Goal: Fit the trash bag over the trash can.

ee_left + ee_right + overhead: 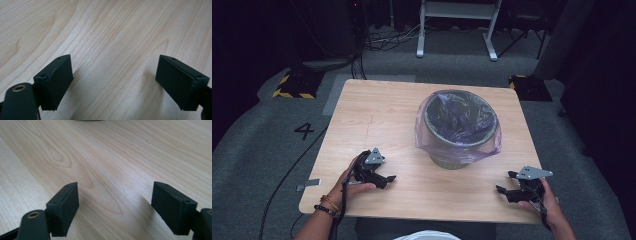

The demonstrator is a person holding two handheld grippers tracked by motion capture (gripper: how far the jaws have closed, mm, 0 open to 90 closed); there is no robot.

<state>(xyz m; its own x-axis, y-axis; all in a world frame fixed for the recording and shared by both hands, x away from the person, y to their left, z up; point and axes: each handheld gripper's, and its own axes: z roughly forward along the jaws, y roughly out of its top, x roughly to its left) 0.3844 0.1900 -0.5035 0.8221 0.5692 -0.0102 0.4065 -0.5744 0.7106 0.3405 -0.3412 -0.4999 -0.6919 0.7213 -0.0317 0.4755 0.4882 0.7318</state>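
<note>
A grey-green waste bin [458,129] lined with a purple plastic bag stands upright on the wooden table [382,115], right of centre. My left gripper [388,179] rests near the table's front left, jaws pointing right, open and empty. My right gripper [507,186] lies near the front right edge, jaws pointing left, also open and empty. In the left gripper view the left gripper [115,80] has only bare wood between its pads. In the right gripper view the right gripper [115,207] is spread wide over bare wood, with the bin's base [87,120] at the top edge.
The bag's loose skirt [427,137] hangs down over the bin's sides. Cables [287,175] run over the grey carpet left of the table. A white table frame [457,27] and yellow-black striped bases [292,85] stand beyond the far edge.
</note>
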